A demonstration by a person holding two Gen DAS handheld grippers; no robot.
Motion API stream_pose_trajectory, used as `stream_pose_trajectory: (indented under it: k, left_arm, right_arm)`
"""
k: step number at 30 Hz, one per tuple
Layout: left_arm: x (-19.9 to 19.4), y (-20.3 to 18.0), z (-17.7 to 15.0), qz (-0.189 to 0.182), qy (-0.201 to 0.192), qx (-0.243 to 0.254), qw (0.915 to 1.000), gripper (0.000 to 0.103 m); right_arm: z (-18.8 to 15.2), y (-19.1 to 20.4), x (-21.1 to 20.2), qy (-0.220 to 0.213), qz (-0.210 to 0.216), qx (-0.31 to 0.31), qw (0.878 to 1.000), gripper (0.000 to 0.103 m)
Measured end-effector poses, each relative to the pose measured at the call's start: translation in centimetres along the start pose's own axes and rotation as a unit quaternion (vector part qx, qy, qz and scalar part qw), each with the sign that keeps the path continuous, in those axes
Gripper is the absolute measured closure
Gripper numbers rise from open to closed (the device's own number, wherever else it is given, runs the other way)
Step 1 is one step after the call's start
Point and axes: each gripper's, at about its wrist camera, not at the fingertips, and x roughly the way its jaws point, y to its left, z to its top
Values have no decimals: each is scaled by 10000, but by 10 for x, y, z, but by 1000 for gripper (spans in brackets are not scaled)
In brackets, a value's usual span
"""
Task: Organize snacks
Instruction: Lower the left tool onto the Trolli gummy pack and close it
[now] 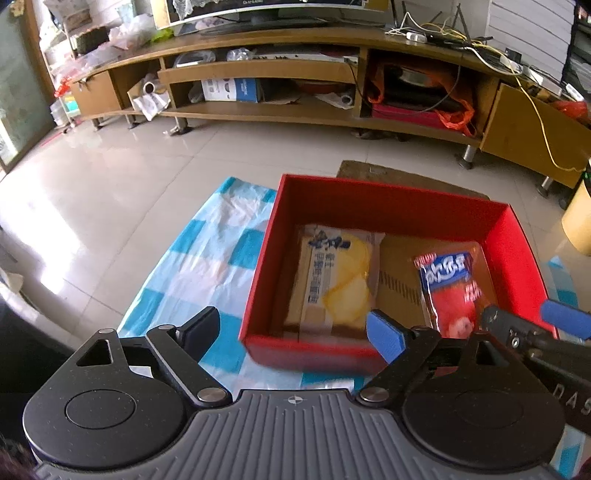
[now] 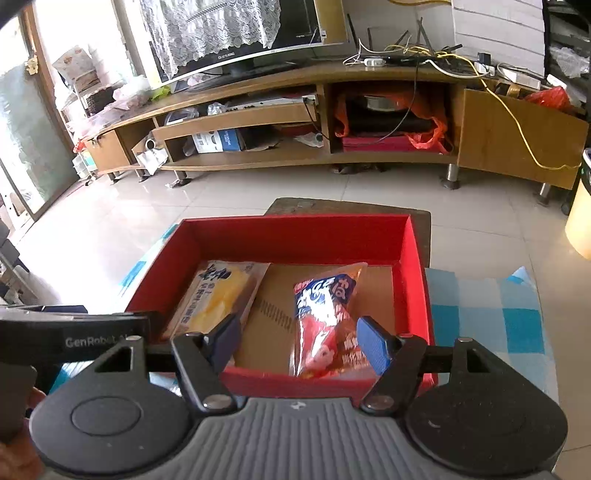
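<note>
Firstly, left wrist view: the left gripper [image 1: 291, 326] hangs with jaws apart and empty above the near wall of the red box [image 1: 406, 199], where the yellow bread packet [image 1: 334, 278] and red snack bag [image 1: 452, 291] lie apart. Right wrist view: the right gripper [image 2: 297, 343] is part-open, apparently clear of the bag. Both packs look light, soft and crinkly; pinch an edge seam. Their Chinese lettering is illegible; "GenRobot" marks the other tool.

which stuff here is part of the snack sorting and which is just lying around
Part of the job:
red box
yellow snack pack, lying in the box
red snack pack, lying in the box
left tool, open
right tool, open

Just lying about:
checked cloth
TV stand
TV
yellow cable
</note>
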Motion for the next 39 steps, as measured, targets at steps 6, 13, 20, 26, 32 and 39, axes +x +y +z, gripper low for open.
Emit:
stream_pose_trajectory:
  k: [6,13,20,26,32,39]
  left_arm:
    - [-11,8,-16,-61,57,30,10000,12]
    - [-17,13,-31,-69,123,57,9999,11]
    - [-24,23,-46,-63,175,62,9998,11]
    - [-19,42,-60,-13,416,-105,9991,11]
    - [-12,45,-72,-20,597,-68,9982,9]
    - [18,43,-80,-199,1001,8,9948,8]
  right_arm:
    - [-14,1,-13,44,55,-15,10000,37]
    - [-30,4,-22,168,107,-42,9998,37]
    - [-46,11,-31,273,156,-130,9994,36]
    - [-56,12,-35,361,200,-119,9991,36]
    - [-63,16,-42,394,267,-149,9988,36]
    - [-71,14,-48,456,271,-147,9985,36]
